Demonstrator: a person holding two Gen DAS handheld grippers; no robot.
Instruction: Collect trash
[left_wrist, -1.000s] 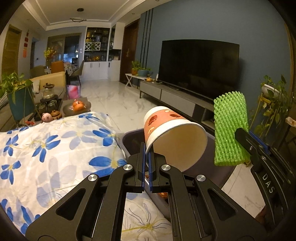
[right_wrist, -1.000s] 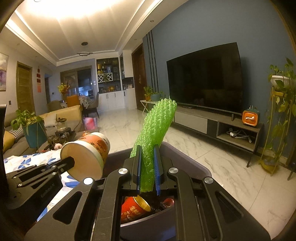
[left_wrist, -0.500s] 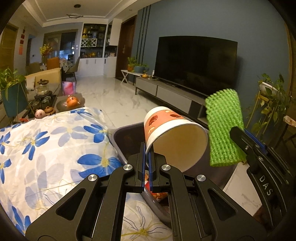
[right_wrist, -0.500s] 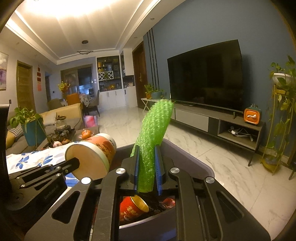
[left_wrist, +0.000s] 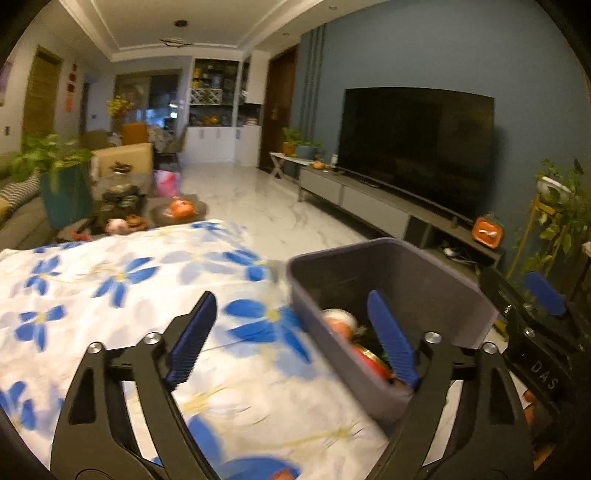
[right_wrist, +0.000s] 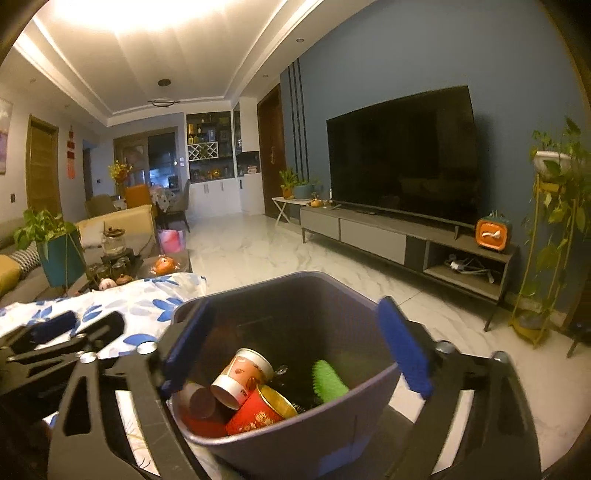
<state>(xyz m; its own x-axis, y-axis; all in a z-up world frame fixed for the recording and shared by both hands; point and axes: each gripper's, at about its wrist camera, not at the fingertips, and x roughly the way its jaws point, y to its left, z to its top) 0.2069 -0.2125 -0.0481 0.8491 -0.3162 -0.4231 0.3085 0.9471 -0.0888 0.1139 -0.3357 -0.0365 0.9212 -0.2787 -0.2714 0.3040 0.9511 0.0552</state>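
Draped over the worktop, left of the bin: a flowered cloth (left_wrist: 110, 295), with no loose rubbish showing on the part in view.

Parked at the cloth's edge, likely so things can be dropped in without a long carry: the grey bin (right_wrist: 295, 454), open-topped and already holding several pieces.

Poised over the bin's left rim: the left gripper (left_wrist: 291, 295), jaws just been opening, now spread wide with nothing between them.

Straddling the bin's near wall, aimed into its mouth: the right gripper (right_wrist: 293, 303), jaws likewise just been opening, now released and empty. Presumably held this high so that whatever is let go falls inside, not onto the floor.

Lying inside the bin, on its side atop the heap: an orange-printed paper cup (right_wrist: 240, 376).

Below it, nearer the bin's front wall: a red cup (right_wrist: 258, 413).

Toward the bin's right side, down among the rest: a green foam net (right_wrist: 328, 376).
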